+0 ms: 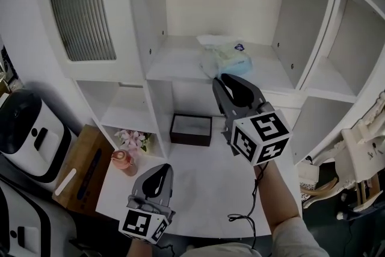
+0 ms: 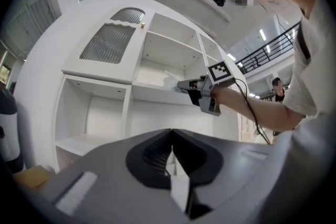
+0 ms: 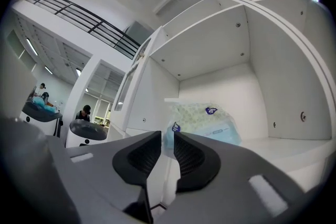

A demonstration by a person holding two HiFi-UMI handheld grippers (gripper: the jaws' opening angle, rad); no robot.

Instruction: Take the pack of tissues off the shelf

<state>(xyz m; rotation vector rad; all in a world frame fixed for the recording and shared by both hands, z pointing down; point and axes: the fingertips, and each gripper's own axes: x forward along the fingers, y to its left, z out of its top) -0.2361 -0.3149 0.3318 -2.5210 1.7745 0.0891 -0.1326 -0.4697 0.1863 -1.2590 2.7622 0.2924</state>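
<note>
Head view: a white shelf unit (image 1: 144, 21) fills the upper frame. The pack of tissues (image 1: 231, 57) lies on its middle shelf (image 1: 174, 63), just right of centre, in clear wrap with a pale blue end.
Right claw (image 1: 221, 79): at the shelf's front edge near frame centre, with its tips at the pack's near left corner. In the right gripper view the jaws are narrowly parted and the blue corner of the wrap sits in the gap at the tips. No squeeze shows, so I read it as released and not yet grasping.
Left claw (image 1: 162, 168): low in the frame over the bench (image 1: 204, 189), clenched on nothing and well apart from the shelf.
Step in hand: most likely the grasp itself; the pack is not yet lifted.
Next move: probably calls for the jaws to take more than the wrap's corner, pinch firmly, then draw the pack out over the shelf lip.
In the way: only the upright divider (image 1: 289, 27) right of the pack. The loose wrap may slip or crumple.
Around: a dark box (image 1: 191, 129) sits below the shelf, with pink flowers (image 1: 133, 140) and a pink cup (image 1: 123, 161) at lower left. A white appliance (image 1: 30, 135) is at far left and a slatted door (image 1: 81, 9) at upper left. None lies between claw and pack.
</note>
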